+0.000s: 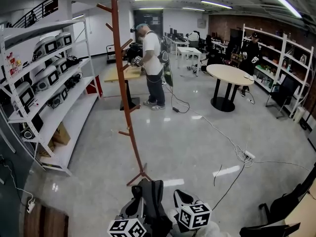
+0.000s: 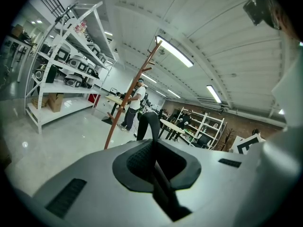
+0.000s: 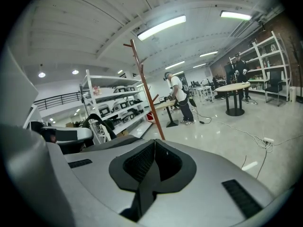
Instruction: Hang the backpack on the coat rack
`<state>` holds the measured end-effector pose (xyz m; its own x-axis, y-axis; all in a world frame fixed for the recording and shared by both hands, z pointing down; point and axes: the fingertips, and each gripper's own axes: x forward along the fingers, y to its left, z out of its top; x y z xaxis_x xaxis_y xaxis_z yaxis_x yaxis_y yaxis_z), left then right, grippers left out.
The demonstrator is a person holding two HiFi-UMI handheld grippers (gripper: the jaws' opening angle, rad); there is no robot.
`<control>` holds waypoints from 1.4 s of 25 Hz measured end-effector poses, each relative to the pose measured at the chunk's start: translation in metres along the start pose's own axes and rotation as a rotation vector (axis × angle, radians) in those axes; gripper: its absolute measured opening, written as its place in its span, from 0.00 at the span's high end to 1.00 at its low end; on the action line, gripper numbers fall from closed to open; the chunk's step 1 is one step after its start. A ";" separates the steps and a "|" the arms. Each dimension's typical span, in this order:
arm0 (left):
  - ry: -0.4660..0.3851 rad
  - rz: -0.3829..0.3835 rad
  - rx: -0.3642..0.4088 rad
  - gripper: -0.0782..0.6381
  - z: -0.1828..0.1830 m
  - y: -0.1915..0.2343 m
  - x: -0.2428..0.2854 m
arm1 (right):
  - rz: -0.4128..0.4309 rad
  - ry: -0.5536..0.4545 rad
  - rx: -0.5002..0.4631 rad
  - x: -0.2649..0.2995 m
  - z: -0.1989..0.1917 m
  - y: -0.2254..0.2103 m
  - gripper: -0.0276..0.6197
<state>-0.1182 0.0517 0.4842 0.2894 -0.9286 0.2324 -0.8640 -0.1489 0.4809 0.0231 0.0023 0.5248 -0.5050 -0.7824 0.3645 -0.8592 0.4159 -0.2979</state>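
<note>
The tall red-brown wooden coat rack [image 1: 123,83] stands on the glossy floor just ahead of me, its pegs bare; it also shows as the coat rack [image 2: 129,109] and the coat rack [image 3: 147,94] in the two gripper views. The black backpack [image 1: 152,202] hangs low between both grippers at the bottom of the head view. My left gripper [image 1: 137,207] is shut on a black backpack strap [image 2: 150,125] that loops up past its jaws. My right gripper [image 1: 183,204] is shut on another black strap [image 3: 142,195] running down out of its jaws.
White shelving [image 1: 47,90] with boxed appliances lines the left wall. A person [image 1: 152,65] stands at a wooden table [image 1: 126,74] behind the rack. A round table [image 1: 229,75] stands to the right, and a cable with a power strip [image 1: 248,155] crosses the floor. A black chair [image 1: 284,206] sits bottom right.
</note>
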 end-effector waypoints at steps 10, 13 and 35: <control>-0.031 0.013 0.023 0.87 0.020 0.010 0.024 | 0.023 -0.019 -0.004 0.030 0.017 -0.005 0.94; -0.031 0.024 0.026 0.87 0.025 0.014 0.034 | 0.033 -0.016 -0.003 0.040 0.021 -0.007 0.94; 0.008 0.070 0.005 0.87 0.043 0.026 0.126 | 0.079 -0.004 -0.001 0.127 0.073 -0.052 0.94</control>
<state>-0.1221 -0.0840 0.4898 0.2310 -0.9341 0.2723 -0.8846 -0.0851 0.4585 0.0095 -0.1523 0.5216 -0.5708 -0.7488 0.3368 -0.8170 0.4769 -0.3243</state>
